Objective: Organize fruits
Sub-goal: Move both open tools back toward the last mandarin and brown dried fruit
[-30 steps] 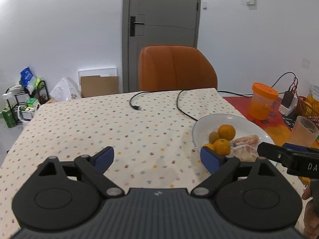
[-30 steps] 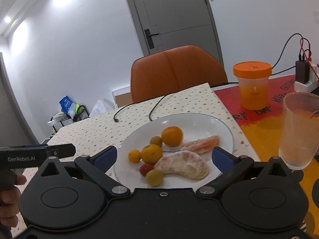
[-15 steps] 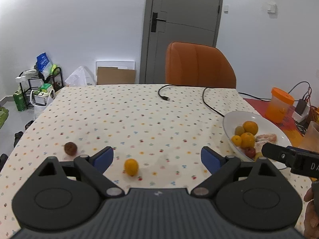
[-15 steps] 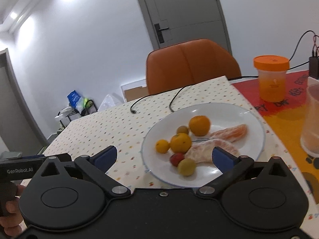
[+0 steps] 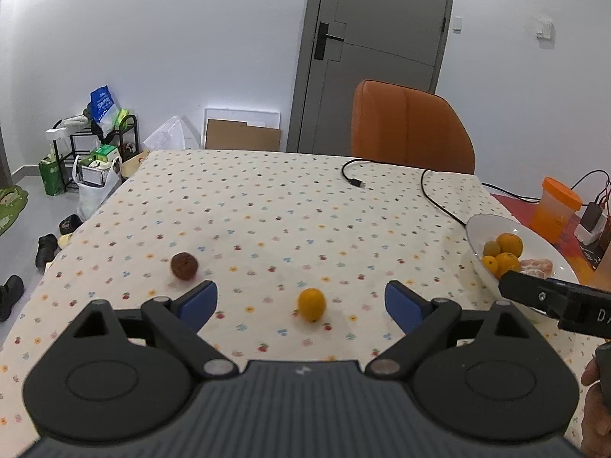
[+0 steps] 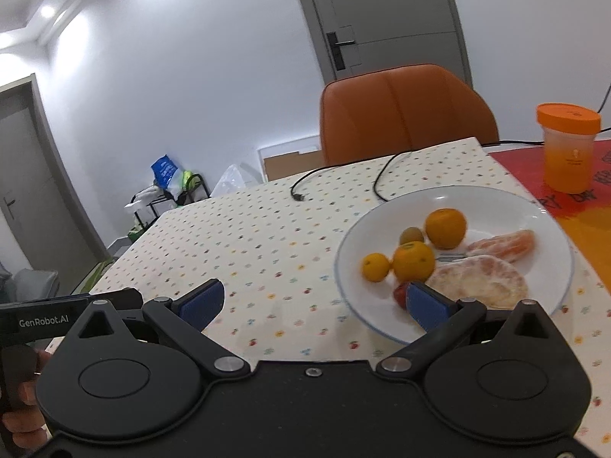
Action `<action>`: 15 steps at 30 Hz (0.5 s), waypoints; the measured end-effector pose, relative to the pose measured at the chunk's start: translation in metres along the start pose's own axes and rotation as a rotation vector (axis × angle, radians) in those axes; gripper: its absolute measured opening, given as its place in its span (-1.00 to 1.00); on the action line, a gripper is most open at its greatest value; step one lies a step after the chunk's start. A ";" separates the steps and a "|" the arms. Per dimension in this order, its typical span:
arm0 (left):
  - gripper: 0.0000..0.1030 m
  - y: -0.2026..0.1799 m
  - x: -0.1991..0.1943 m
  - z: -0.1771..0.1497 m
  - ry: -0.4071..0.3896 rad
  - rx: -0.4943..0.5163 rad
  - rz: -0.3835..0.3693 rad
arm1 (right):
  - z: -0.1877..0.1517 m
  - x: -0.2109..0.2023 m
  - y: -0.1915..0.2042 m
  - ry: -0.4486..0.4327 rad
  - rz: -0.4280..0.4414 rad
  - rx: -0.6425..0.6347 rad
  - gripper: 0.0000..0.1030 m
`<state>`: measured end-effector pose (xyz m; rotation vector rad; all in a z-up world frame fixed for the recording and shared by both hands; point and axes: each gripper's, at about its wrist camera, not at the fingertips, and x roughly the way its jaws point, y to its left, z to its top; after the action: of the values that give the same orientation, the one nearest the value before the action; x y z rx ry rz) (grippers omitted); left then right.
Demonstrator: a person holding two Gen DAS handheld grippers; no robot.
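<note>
My left gripper [image 5: 301,301], jaws apart and empty, has the small orange fruit [image 5: 311,303] dead ahead between its fingers. Right gripper [image 6: 319,301], jaws apart too, faces the white plate [image 6: 534,206].

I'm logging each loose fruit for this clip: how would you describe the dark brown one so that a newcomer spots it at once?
Start at the table with the dotted tablecloth in the left wrist view. Two fruits lie loose on it, away from the white plate. The brown fruit is the left one: dull, wrinkled and dark, unlike the smooth small orange fruit to its right.
</note>
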<state>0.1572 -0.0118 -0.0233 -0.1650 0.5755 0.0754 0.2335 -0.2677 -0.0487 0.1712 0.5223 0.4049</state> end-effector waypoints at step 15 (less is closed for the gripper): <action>0.80 0.045 0.001 -0.001 0.000 -0.062 0.039 | -0.009 0.031 0.044 0.069 0.078 -0.059 0.99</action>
<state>0.1526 0.0320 -0.0311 -0.2141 0.5764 0.1309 0.2385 -0.2143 -0.0590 0.1214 0.5726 0.5030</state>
